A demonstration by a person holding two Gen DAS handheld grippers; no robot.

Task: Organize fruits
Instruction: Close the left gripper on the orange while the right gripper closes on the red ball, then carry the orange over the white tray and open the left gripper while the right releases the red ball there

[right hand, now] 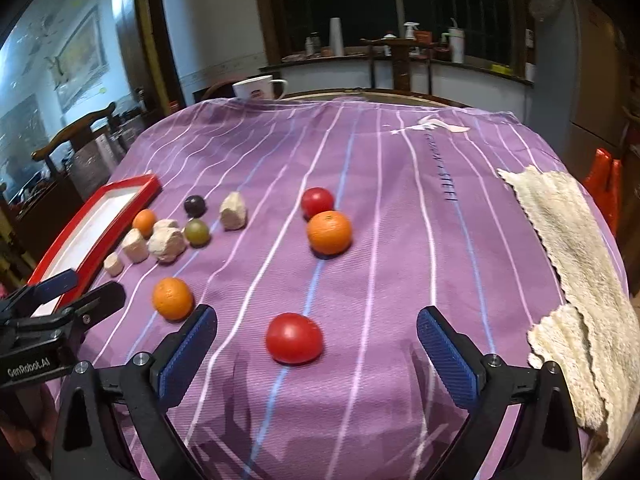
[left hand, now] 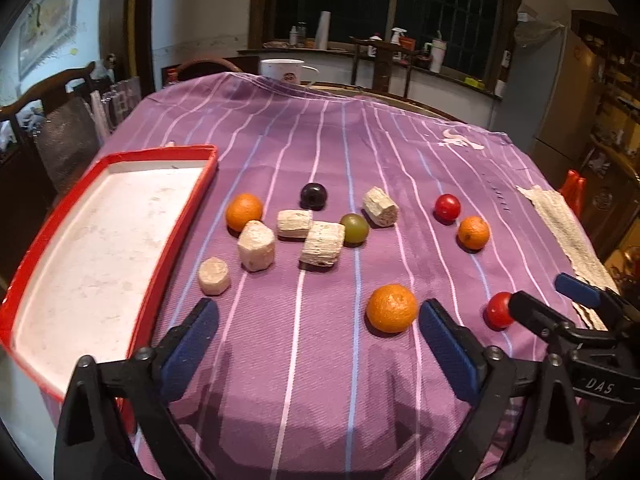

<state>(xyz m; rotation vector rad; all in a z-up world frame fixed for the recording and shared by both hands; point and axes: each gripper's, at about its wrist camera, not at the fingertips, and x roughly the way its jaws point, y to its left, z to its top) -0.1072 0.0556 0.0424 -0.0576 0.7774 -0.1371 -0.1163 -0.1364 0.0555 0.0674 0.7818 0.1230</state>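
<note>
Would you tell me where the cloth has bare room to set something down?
Free: the far cloth behind the fruit, and the stretch between the far orange and the rag. The tray is empty. Crowded: the pale chunks beside it.

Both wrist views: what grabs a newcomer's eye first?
Bright fruit scattered on the purple striped cloth: a red tomato sits ahead between the open right gripper's fingers, an orange just inside the open left gripper's right finger. The red-rimmed tray lies empty at the left edge.
</note>
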